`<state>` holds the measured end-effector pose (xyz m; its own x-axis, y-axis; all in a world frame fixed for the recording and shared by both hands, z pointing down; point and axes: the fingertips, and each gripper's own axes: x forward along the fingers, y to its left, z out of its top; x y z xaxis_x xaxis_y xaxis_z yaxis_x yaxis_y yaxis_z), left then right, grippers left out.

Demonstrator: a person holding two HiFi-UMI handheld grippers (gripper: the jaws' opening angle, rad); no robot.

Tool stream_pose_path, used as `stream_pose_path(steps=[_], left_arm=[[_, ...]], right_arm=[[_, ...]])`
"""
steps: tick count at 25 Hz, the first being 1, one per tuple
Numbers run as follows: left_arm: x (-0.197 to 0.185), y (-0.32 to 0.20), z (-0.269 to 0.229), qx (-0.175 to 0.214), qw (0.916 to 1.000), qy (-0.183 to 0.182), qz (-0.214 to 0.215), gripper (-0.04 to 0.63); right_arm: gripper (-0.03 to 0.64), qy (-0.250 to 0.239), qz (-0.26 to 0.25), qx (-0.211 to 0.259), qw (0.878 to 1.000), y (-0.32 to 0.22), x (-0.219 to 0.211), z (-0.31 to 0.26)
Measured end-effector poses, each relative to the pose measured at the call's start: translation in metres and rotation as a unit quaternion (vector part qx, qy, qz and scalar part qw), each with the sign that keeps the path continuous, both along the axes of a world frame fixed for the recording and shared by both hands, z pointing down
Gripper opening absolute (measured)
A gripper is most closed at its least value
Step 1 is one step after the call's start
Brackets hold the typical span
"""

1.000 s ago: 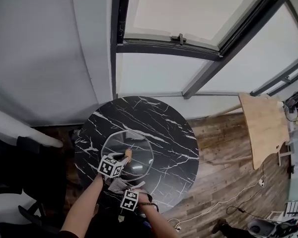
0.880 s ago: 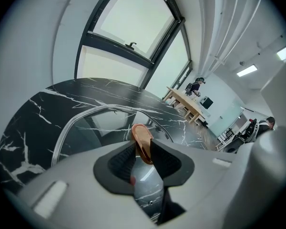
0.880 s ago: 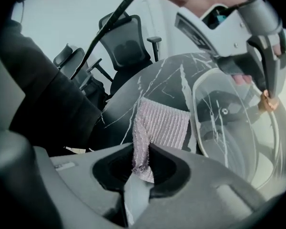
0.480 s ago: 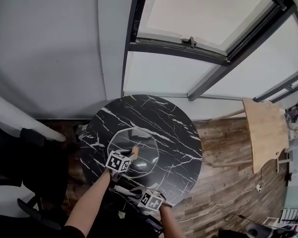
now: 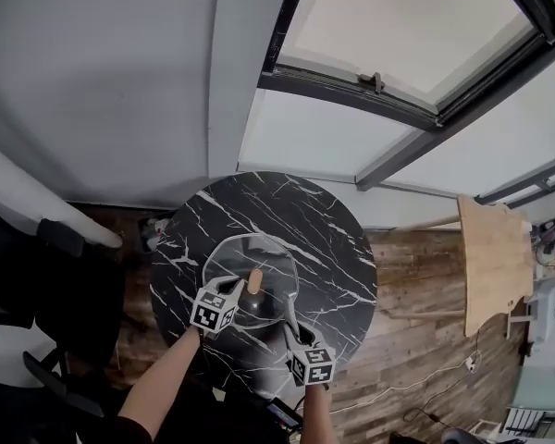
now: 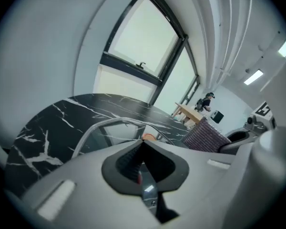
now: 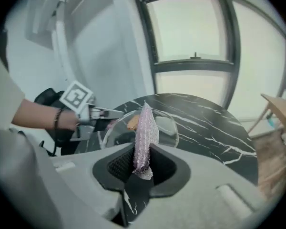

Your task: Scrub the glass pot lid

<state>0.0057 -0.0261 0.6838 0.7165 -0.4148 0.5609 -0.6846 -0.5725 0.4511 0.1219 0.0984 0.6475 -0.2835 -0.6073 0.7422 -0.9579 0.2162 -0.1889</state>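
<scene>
The glass pot lid (image 5: 259,265) with a wooden knob (image 5: 255,280) sits on the round black marble table (image 5: 324,239), its near-left edge lifted. My left gripper (image 5: 235,298) has just closed and is shut on the lid's metal rim (image 6: 109,124); the right gripper view shows that grip (image 7: 105,112). My right gripper (image 5: 294,345) hovers at the lid's near right. It is shut on a purple mesh scrubbing cloth (image 7: 145,128), which stands up between the jaws and also shows in the left gripper view (image 6: 205,135).
A light wooden table (image 5: 495,257) stands on the wood floor to the right. A dark chair (image 5: 37,285) is at the left, close to the marble table. Behind it are a grey wall and a large window (image 5: 398,54).
The left gripper's jaws closed on the lid's rim and the lid's near edge tipped up. The right gripper swung right and rose from the table's front edge with the cloth.
</scene>
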Motion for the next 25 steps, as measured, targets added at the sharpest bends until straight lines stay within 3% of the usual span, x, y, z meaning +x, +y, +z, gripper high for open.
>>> stream_pose_path(steps=[2,5,10,17,25], left_arm=[[-0.02,-0.003,-0.016,0.024,0.998,0.001,-0.058,0.002],[-0.045,0.001,-0.043,0.065,0.9917,0.001,-0.111,0.002],[-0.064,0.027,-0.051,0.085,0.9918,0.006,-0.095,0.002],[-0.112,0.05,-0.046,0.084,0.9877,0.016,-0.131,0.002],[-0.135,0.041,-0.046,0.105,0.9823,0.038,-0.15,0.002]], right_arm=[[0.074,0.01,0.054,-0.016,0.998,-0.013,0.012,0.012],[0.075,0.044,0.081,-0.043,0.995,-0.028,0.022,0.036],[0.077,0.06,0.087,-0.084,0.991,-0.054,0.022,0.063],[0.077,0.091,0.027,-0.121,0.988,-0.087,0.011,0.072],[0.077,0.116,-0.029,-0.13,0.984,-0.136,-0.002,0.079]])
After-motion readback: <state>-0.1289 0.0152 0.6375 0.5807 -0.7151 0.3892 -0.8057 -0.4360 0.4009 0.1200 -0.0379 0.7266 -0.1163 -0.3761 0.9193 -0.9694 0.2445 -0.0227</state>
